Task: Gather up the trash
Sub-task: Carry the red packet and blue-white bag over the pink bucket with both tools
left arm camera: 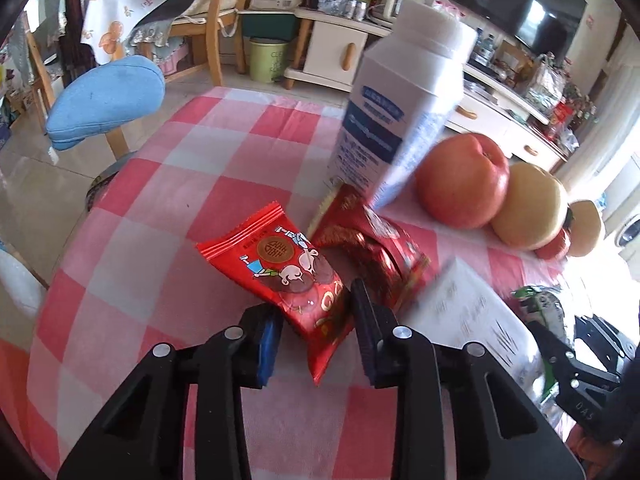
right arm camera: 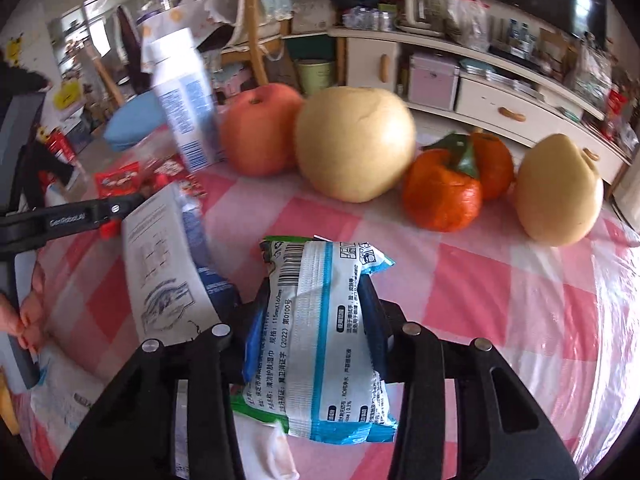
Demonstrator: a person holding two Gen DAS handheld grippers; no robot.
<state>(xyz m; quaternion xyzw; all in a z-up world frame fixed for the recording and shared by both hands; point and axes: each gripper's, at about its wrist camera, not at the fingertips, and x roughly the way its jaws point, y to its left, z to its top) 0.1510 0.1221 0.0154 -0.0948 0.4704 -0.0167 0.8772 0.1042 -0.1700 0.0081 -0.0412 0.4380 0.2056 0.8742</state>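
Your left gripper [left arm camera: 316, 334] clamps the red snack packet [left arm camera: 296, 280] on the checked tablecloth [left arm camera: 160, 208]. Your right gripper [right arm camera: 310, 316] grips the blue-white wipes pack [right arm camera: 320, 328], whose lower end hides the cloth. The white carton [left arm camera: 400, 112] is motion-blurred, its print unreadable.

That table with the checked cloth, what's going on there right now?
A person is clearing wrappers off the table with a hand-held gripper in each hand. The left hand-held gripper has its jaws around one end of a red snack packet, with a second red wrapper just behind it. The right hand-held gripper is clamped on a white and blue wet-wipe packet. A milk carton, an apple, pears and tangerines sit untouched.
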